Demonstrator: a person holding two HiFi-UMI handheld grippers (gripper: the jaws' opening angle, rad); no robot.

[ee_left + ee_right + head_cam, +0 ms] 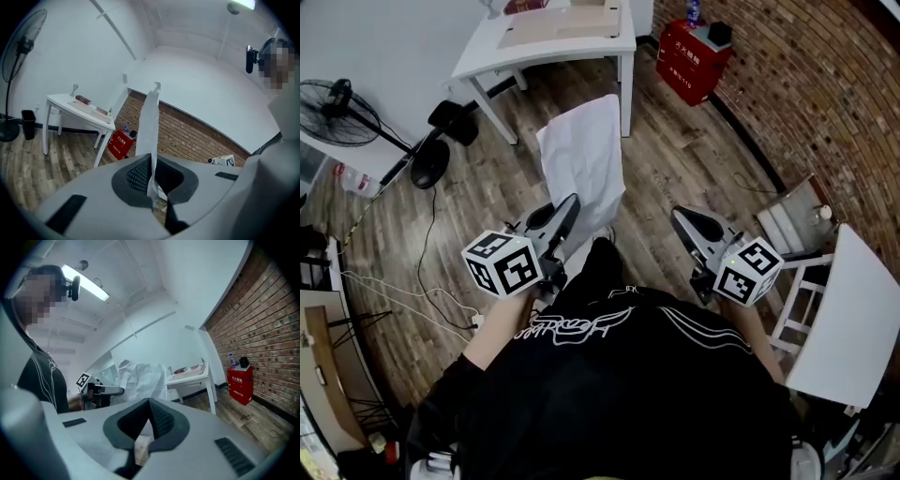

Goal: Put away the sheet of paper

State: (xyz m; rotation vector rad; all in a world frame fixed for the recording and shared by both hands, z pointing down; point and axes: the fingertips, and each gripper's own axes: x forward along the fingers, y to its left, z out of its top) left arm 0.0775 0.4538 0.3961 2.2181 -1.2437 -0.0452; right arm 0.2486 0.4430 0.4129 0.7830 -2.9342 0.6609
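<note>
A crumpled white sheet of paper [581,159] stands up from my left gripper [570,202], which is shut on its lower edge, in front of the person's chest. In the left gripper view the sheet [151,119] rises edge-on from between the closed pads of that gripper [152,164]. My right gripper [681,218] is held to the right at about the same height, apart from the paper, its jaws together with nothing in them. From the right gripper view [150,405] I see the sheet [140,378] broadside beside the left gripper [105,390].
A white table [553,47] with flat things on it stands ahead on the wooden floor. A red box [694,58] sits by the brick wall [825,84]. A floor fan [337,112] and cables [422,291] are at the left; a white chair [848,319] at the right.
</note>
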